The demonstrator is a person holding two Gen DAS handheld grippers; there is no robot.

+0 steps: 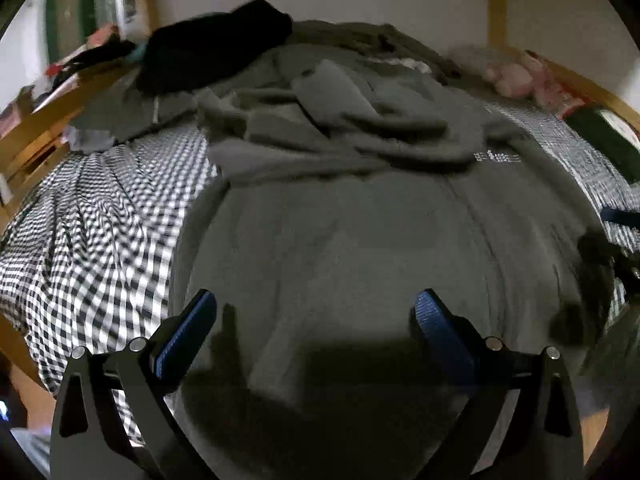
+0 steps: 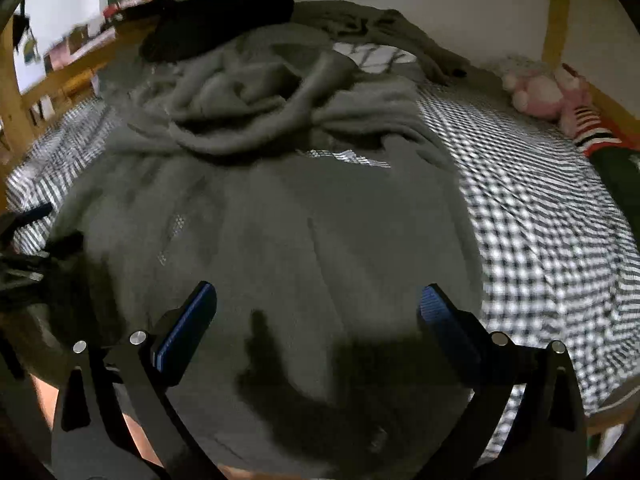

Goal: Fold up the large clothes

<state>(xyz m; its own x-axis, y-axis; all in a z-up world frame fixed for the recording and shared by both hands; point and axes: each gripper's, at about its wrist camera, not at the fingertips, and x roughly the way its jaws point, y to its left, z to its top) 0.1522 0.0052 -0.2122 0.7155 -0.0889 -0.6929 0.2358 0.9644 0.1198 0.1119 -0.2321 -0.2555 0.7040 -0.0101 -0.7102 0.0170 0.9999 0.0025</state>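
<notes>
Tools [image 1: 314,306] [image 2: 316,300] open above grey garment [image 1: 360,240], checkered bedsheet [image 1: 100,220].

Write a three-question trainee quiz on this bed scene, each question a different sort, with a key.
1. True or false: the left hand-held gripper is clamped on the grey garment.
2. Multiple choice: the pink plush toy lies A) on the black garment, B) by the bed's far right edge, C) between the right hand-held gripper fingers.
3. Fill in: the sheet has a black-and-white ____ pattern.

Key: 1 false; 2 B; 3 checked.
</notes>
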